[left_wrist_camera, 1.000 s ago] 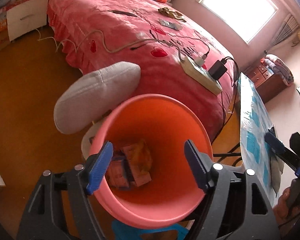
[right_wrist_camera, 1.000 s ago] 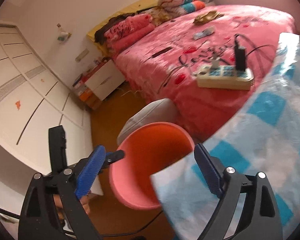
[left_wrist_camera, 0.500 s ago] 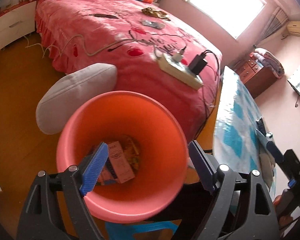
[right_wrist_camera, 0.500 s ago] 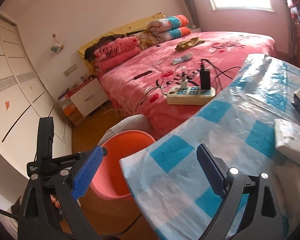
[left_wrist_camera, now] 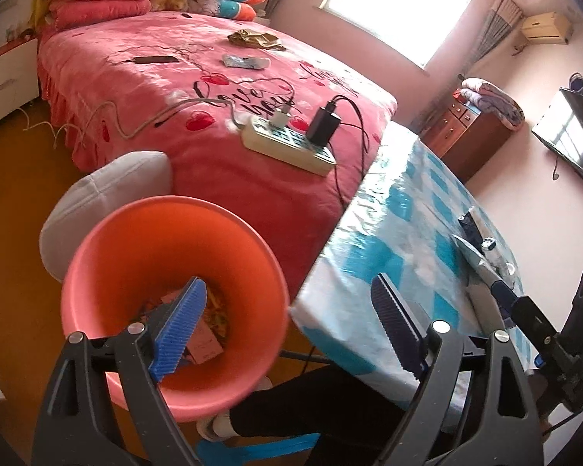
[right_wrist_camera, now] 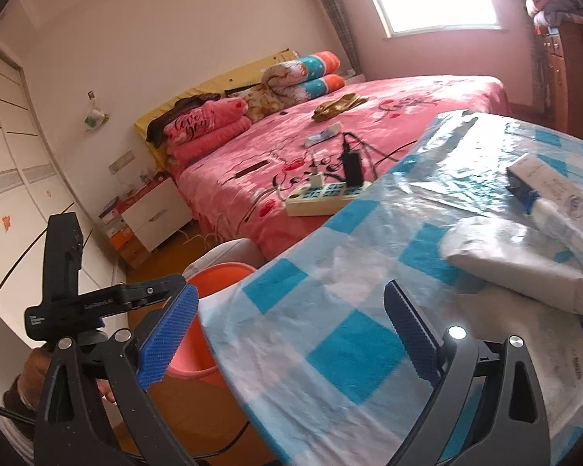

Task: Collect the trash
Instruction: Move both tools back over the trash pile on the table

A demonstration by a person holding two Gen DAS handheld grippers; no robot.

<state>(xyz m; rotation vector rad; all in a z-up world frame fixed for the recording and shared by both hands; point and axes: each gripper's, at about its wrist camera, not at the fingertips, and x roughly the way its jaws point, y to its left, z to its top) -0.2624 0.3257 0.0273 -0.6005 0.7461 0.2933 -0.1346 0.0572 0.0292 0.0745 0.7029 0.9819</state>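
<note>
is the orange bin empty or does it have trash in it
Not empty. The left wrist view looks down into the orange bin and shows a pink carton and colourful wrappers at its bottom.

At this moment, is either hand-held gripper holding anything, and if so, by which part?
Nothing is held. The left hand-held gripper is opening with nothing between its jaws, above the orange bin; the right hand-held gripper is open over the checked tablecloth.

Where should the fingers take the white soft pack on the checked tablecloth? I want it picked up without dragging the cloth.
Grip the white pack across its short width near the middle, coming from above. It lies flat on the tablecloth, so its sides are exposed. The right gripper is nearest, open and empty.
</note>
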